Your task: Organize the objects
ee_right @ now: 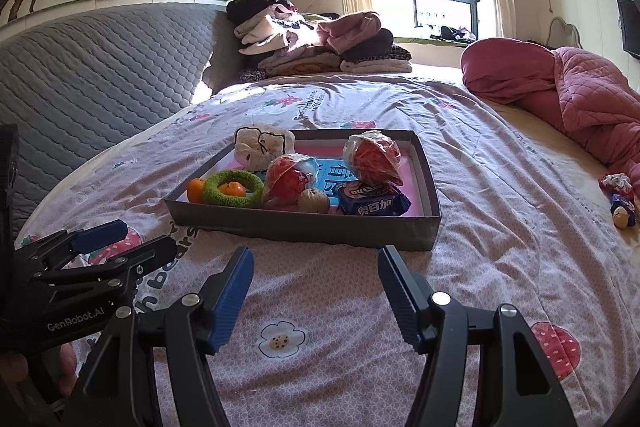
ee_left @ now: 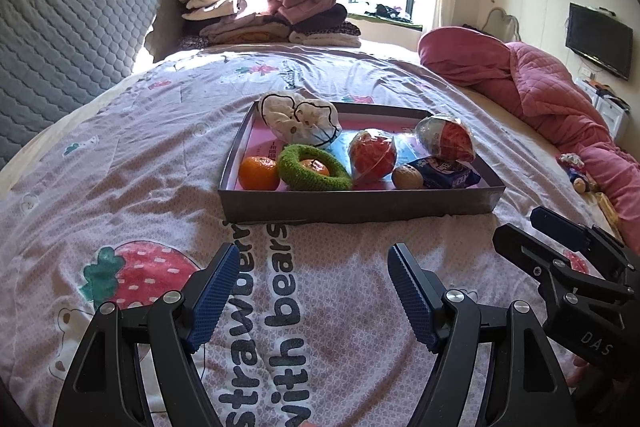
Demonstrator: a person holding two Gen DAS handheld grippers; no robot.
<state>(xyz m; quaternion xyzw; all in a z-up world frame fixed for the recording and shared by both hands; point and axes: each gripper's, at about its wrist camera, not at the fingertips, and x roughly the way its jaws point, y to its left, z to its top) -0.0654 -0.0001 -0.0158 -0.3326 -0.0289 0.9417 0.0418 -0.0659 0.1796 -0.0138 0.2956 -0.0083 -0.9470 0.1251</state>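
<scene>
A dark grey tray [ee_left: 352, 207] [ee_right: 304, 227] with a pink floor lies on the bedspread. It holds a white cloth pouch [ee_left: 298, 119], a tangerine [ee_left: 258, 173], a green knitted ring [ee_left: 314, 169] around a second orange fruit, two red wrapped balls [ee_left: 372, 155] [ee_left: 446, 137], a walnut [ee_left: 407, 177] and a blue snack packet [ee_left: 448, 173]. My left gripper [ee_left: 313, 255] [ee_right: 146, 235] hovers short of the tray's near wall, open and empty. My right gripper [ee_right: 315, 255] [ee_left: 516, 225] is beside it on the right, also open with nothing between its fingers.
Small loose items, a walnut [ee_right: 621, 217] and wrapped sweets [ee_right: 618, 187], lie on the bed at the far right next to a crumpled pink quilt [ee_right: 560, 95]. Folded clothes [ee_right: 312, 39] are stacked at the head of the bed. A grey quilted headboard [ee_right: 100, 67] rises on the left.
</scene>
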